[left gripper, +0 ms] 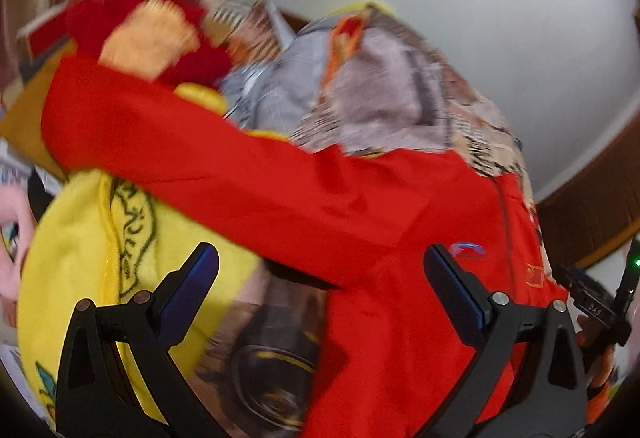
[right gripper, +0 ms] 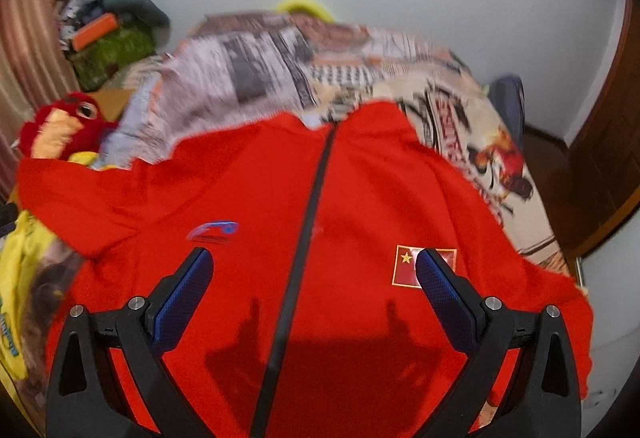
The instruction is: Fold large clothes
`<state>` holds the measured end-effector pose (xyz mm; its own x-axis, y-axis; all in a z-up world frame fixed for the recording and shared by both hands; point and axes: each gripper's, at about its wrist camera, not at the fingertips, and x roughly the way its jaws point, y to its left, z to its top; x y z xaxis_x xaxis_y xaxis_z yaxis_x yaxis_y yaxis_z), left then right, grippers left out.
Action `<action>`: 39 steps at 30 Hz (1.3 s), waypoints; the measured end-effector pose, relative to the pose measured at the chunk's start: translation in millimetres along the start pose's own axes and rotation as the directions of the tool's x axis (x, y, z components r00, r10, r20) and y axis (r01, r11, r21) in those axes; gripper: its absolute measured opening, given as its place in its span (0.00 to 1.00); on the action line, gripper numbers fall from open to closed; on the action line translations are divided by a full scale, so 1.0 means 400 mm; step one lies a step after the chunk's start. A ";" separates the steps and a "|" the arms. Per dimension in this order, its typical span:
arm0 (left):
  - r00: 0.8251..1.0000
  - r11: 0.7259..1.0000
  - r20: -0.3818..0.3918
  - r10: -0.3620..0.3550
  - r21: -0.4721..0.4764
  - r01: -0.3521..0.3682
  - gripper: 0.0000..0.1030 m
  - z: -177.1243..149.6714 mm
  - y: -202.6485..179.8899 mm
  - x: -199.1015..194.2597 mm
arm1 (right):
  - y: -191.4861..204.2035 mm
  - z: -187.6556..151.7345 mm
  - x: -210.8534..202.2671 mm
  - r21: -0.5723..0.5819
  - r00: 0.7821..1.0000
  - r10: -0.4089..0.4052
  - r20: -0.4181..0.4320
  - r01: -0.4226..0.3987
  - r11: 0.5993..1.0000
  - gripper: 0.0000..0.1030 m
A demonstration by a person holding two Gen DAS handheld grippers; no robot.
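A bed (right gripper: 460,126) with a printed cover fills both views, and on it lies the red jacket (right gripper: 248,198), front up, its dark zip (right gripper: 316,190) running down the middle and one sleeve (left gripper: 168,142) stretched out to the left. A yellow cloth (left gripper: 76,230) lies beside the jacket at the left, partly under the sleeve. A red plush toy (right gripper: 60,126) sits near the sleeve's end. A small flag patch (right gripper: 404,266) and a blue logo (right gripper: 214,231) mark the chest. The left gripper (left gripper: 320,270) hovers over the sleeve and body, jaws spread, holding nothing. The right gripper (right gripper: 314,272) hangs over the chest astride the zip, jaws spread too.
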<state>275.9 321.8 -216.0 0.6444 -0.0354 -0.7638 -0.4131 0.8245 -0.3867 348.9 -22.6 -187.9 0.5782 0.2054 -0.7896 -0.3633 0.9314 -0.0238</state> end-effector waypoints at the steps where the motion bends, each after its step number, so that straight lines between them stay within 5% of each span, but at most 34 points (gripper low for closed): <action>1: 1.000 1.000 -0.013 0.002 -0.026 -0.003 1.00 0.006 0.024 0.016 | -0.004 0.005 0.018 0.009 1.000 0.002 -0.014 -0.002 1.000 0.98; 6: 0.997 0.985 -0.068 -0.045 -0.169 0.033 0.93 0.051 0.142 0.087 | -0.019 0.031 0.095 0.064 0.998 0.006 -0.067 -0.002 0.998 0.97; 11: 0.993 0.938 -0.040 -0.112 -0.335 0.093 0.81 0.094 0.250 0.122 | -0.028 0.030 0.118 0.091 0.997 0.030 -0.078 -0.023 0.996 0.97; 17: 1.000 0.938 0.020 0.011 -0.348 -0.004 0.61 0.158 0.289 0.129 | -0.025 0.033 0.141 0.086 0.995 0.039 -0.092 -0.031 0.996 0.97; 20: 0.993 0.948 0.043 0.113 -0.303 -0.095 0.44 0.184 0.270 0.132 | -0.037 0.033 0.135 0.097 0.995 0.047 -0.092 -0.038 0.995 0.97; 22: 0.974 0.950 0.053 0.222 -0.236 -0.204 0.20 0.198 0.232 0.126 | -0.044 0.033 0.126 0.102 0.995 0.043 -0.089 -0.034 0.994 0.97; 24: 0.968 0.955 0.071 0.241 -0.194 -0.224 0.12 0.211 0.203 0.119 | -0.053 0.033 0.113 0.105 0.995 0.040 -0.087 -0.031 0.994 0.97; 31: 0.957 0.973 0.181 0.225 0.005 -0.230 0.07 0.260 0.005 0.039 | -0.092 0.028 0.055 0.087 0.999 0.013 -0.049 -0.009 0.996 0.98; 39: 0.960 0.969 0.269 0.080 0.204 -0.138 0.05 0.266 -0.265 -0.033 | -0.136 0.021 -0.003 0.059 1.000 0.012 -0.009 -0.011 0.998 0.98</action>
<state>379.6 294.9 -110.0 0.7583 0.1838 -0.6255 -0.3578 0.9193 -0.1636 373.9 -71.0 -180.5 0.5675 0.2135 -0.7952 -0.3263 0.9450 0.0209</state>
